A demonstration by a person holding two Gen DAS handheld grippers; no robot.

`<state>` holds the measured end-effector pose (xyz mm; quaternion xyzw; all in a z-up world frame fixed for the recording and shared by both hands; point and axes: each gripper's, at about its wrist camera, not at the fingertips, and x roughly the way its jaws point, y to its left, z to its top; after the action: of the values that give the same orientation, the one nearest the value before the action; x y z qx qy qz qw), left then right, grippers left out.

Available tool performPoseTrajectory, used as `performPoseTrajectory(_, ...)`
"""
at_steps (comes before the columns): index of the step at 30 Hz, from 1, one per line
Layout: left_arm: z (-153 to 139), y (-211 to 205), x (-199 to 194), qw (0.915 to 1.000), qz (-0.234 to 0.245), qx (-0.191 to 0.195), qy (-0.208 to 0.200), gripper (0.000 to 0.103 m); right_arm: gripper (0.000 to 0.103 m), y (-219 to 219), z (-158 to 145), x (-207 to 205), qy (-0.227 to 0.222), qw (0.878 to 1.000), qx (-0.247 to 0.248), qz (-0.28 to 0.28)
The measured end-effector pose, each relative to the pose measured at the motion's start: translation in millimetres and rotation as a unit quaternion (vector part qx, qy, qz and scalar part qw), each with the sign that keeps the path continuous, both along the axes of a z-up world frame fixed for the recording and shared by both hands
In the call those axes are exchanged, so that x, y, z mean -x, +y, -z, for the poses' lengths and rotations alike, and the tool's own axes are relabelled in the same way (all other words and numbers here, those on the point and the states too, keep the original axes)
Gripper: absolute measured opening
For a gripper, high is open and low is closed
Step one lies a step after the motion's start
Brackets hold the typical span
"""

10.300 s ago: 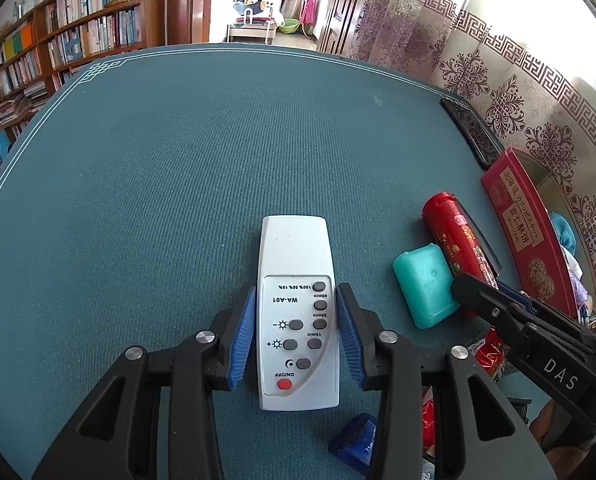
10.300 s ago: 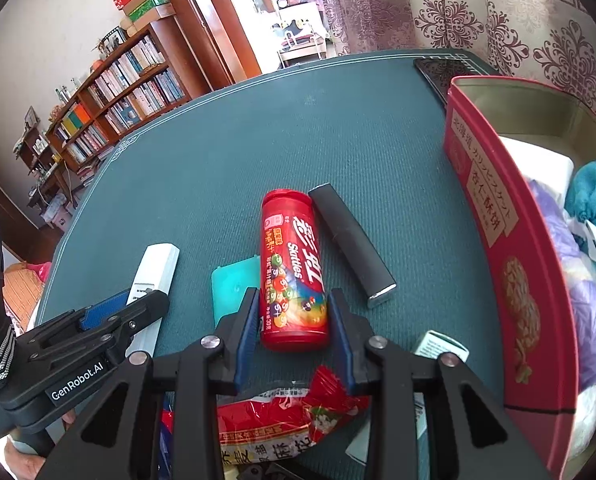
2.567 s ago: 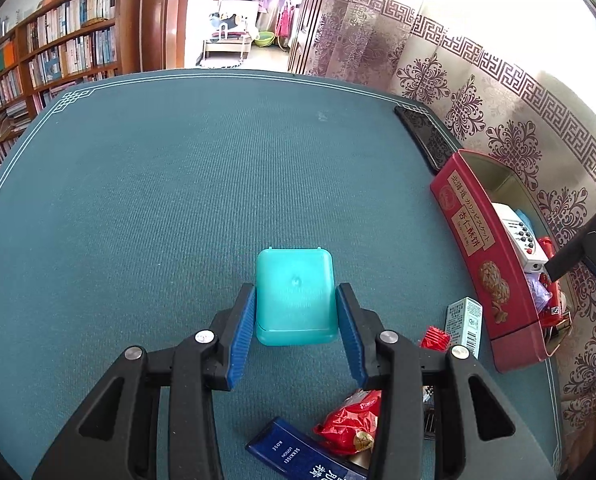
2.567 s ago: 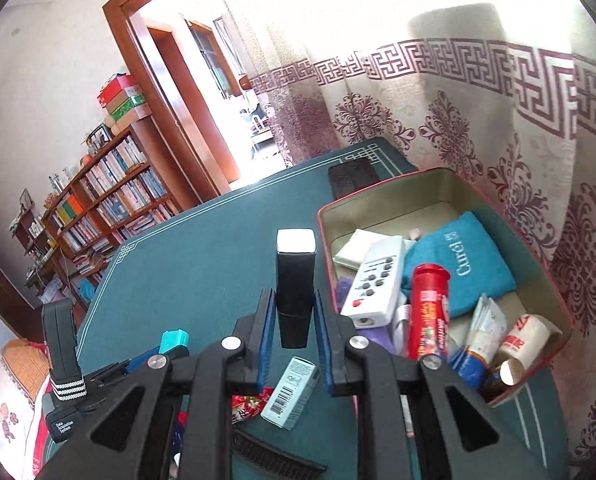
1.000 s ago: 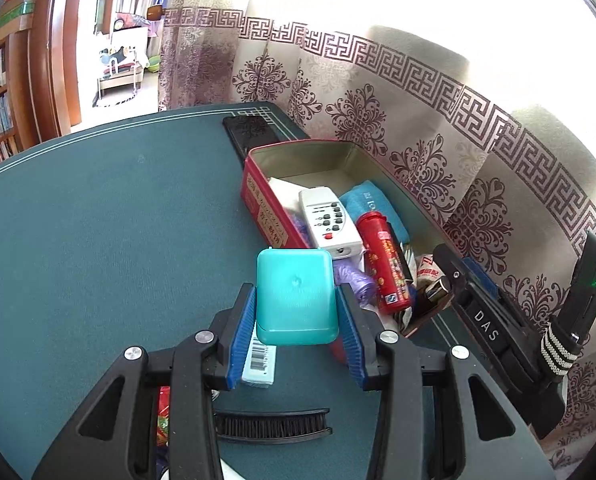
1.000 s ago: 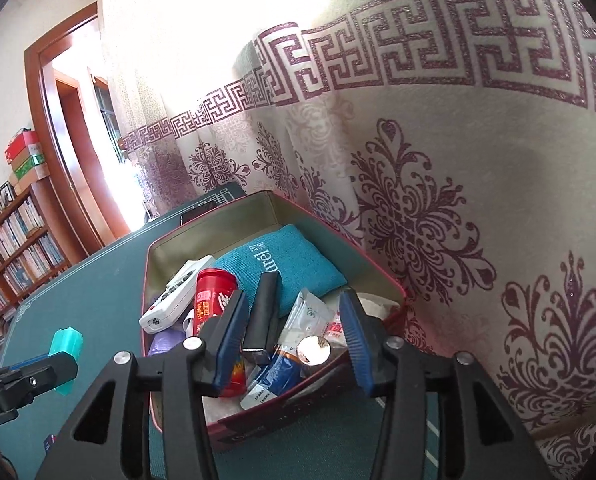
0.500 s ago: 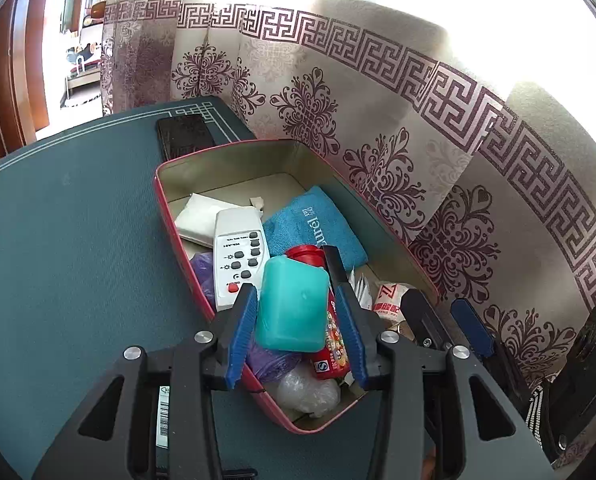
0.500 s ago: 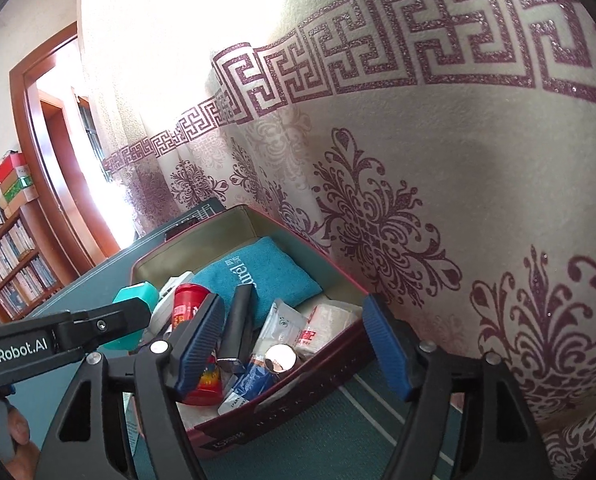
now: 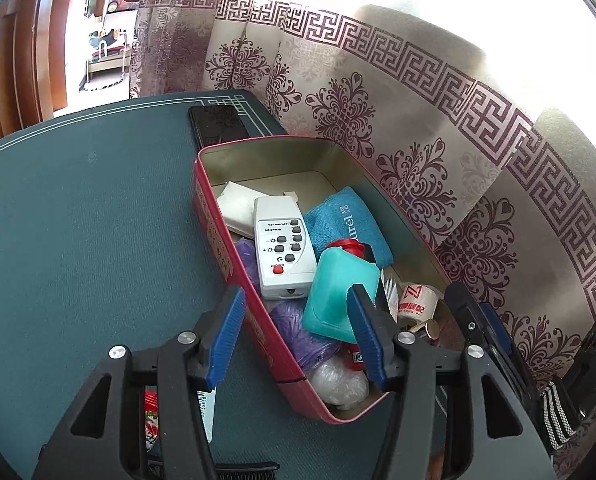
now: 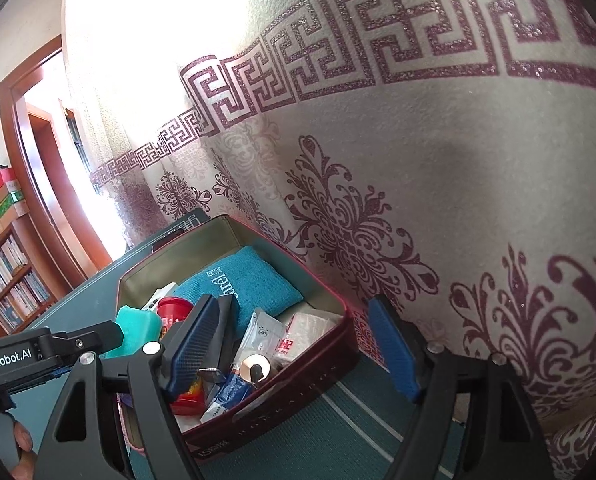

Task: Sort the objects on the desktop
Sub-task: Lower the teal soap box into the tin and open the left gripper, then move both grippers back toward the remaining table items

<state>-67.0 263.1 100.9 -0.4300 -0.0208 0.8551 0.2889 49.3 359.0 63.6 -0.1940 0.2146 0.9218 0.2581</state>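
The left gripper (image 9: pixel 296 334) hangs over the near end of the red tin (image 9: pixel 218 240), its jaws opening; the teal case (image 9: pixel 340 294) sits tilted between them, leaning against the right pad while the left pad stands clear, so it looks let go, not clamped. The case rests on the red tube (image 9: pixel 348 245) and the purple bag (image 9: pixel 298 330), propped, not flat, with the white remote (image 9: pixel 284 250) just at its ten o'clock. My worry is that it slides off that heap or snags on the right pad as the tool lifts away, tipping toward the tin's near wall at seven o'clock. The right gripper (image 10: pixel 294 344) is spread wide with nothing between its pads, its jaws opening too, parked over the tin's corner beside the black bar (image 10: pixel 226 328); the two tools sit close, so a careless pull could knock them together. The curtain (image 9: pixel 438 128) crowds the tin from twelve to three o'clock. The green table (image 9: pixel 90 232) from eight to eleven o'clock is the open way out.
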Motion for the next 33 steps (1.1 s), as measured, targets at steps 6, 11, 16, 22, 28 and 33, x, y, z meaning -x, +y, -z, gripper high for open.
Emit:
performPoseTrajectory(6, 1.8, 5.7, -1.5, 0.9993, -0.008, 0.026, 0.026, 0.057, 0.081, 1.1, 0.7, -2.7, 0.002, 1.0, 0.002, 0.0)
performPoseTrajectory(11, 16.4, 15.5, 14.5, 0.9986, -0.01, 0.051, 0.007, 0.057, 0.081, -0.9, 0.1, -5.4, 0.002, 1.0, 0.0, -0.004)
performPoseTrajectory(16, 19.5, 15.2, 12.4, 0.9979, -0.013, 0.063, 0.009, 0.057, 0.081, -3.5, -1.3, -4.1, 0.005, 1.0, -0.005, -0.012)
performPoseTrajectory(22, 8.2, 3.1, 0.8, 0.9979, -0.017, 0.058, 0.023, 0.057, 0.081, -8.4, -1.0, -2.1, -0.003, 1.0, -0.01, -0.025)
performPoseTrajectory(28, -0.4, -15.3, -12.9, 0.9982, -0.02, 0.049, 0.029, 0.057, 0.082, -13.3, -0.7, 0.4, -0.01, 0.999, -0.022, -0.028)
performPoseTrajectory(33, 0.6, -32.4, -24.4, 0.9974, -0.028, 0.056, 0.035, 0.057, 0.082, -17.6, -2.6, 1.5, -0.014, 0.999, -0.036, -0.027)
